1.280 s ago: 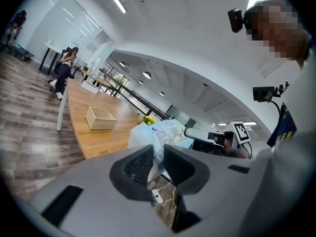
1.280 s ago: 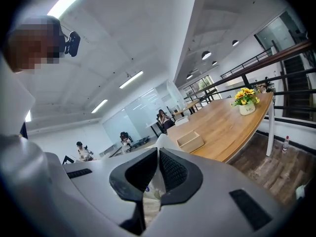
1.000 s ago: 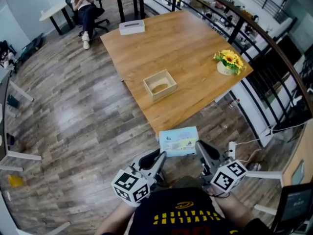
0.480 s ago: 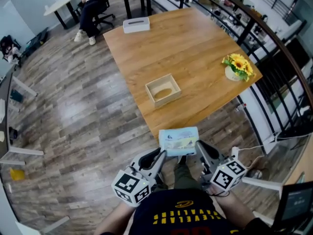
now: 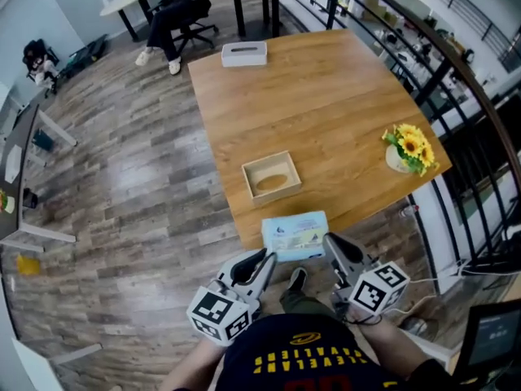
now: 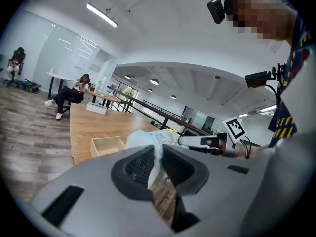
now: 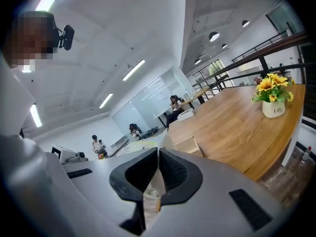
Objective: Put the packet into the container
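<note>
While the packet (image 5: 295, 235) hangs between both grippers, nothing is placed yet | left gripper (image 5: 269, 257) clamped on one packet edge | right gripper (image 5: 329, 239) clamped on the opposite edge | container (image 5: 271, 179) ahead of both grippers on the table (image 5: 326, 96) | to do: reach it, release

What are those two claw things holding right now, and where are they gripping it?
One light blue packet, shared between them: the left gripper has its jaws shut on the packet's left edge, the right gripper on its right edge.
</note>
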